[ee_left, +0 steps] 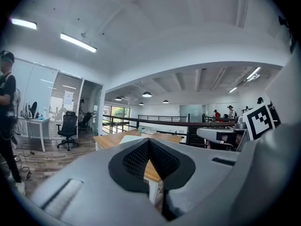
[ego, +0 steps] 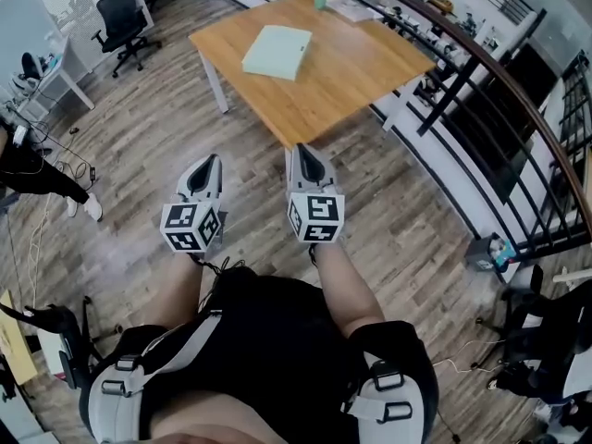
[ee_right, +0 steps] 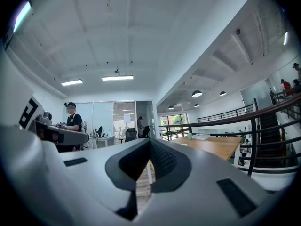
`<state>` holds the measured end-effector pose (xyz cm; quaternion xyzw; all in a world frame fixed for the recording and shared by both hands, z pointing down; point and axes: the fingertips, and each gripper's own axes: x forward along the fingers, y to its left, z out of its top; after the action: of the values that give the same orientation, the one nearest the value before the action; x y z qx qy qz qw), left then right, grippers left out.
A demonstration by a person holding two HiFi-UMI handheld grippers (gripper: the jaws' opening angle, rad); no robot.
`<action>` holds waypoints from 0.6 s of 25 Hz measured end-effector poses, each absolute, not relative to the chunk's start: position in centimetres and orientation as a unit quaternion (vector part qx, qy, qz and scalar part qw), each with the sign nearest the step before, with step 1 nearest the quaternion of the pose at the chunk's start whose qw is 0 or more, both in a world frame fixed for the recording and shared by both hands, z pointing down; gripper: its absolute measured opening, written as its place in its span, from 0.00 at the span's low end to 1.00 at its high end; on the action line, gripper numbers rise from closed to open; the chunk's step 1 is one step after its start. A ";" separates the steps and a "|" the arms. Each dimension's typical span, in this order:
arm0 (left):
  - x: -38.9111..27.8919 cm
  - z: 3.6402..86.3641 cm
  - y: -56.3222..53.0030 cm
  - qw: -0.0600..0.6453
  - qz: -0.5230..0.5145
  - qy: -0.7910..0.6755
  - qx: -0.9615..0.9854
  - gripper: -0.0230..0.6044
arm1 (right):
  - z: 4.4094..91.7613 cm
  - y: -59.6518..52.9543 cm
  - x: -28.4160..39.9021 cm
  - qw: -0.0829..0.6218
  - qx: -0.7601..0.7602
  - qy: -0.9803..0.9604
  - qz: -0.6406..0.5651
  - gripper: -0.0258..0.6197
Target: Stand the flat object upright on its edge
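A flat pale green book-like object (ego: 277, 52) lies flat on the wooden table (ego: 351, 72) ahead of me. In the head view my left gripper (ego: 211, 162) and right gripper (ego: 302, 151) are held side by side over the floor, short of the table's near corner, both shut with nothing between the jaws. The left gripper view shows its jaws closed at the left gripper (ee_left: 149, 140), with the table (ee_left: 106, 141) and the pale object (ee_left: 131, 137) beyond. The right gripper (ee_right: 150, 141) is likewise closed, the table (ee_right: 214, 147) to its right.
A black railing (ego: 481, 72) runs along the table's right side. A small green cup (ego: 320, 0) and papers (ego: 350, 8) sit at the table's far end. An office chair (ego: 122, 21) and a desk (ego: 55, 77) stand at the left. A person (ego: 37, 176) stands at the far left.
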<state>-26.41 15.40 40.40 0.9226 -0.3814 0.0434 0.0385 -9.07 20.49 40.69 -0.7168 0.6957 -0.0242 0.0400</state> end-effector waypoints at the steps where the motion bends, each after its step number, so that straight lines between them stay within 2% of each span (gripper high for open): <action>1: -26.0 40.5 15.6 0.038 0.044 -0.381 0.923 0.04 | 40.8 20.5 -8.8 0.040 -0.715 0.697 -0.025 0.05; 15: -22.1 40.1 13.6 0.027 0.026 -0.368 0.929 0.04 | 40.4 18.9 -5.2 0.039 -0.723 0.690 -0.008 0.05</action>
<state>-22.12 13.62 40.10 0.9291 -0.3680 0.0260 0.0272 -5.18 18.93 40.40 -0.7230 0.6897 -0.0080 0.0393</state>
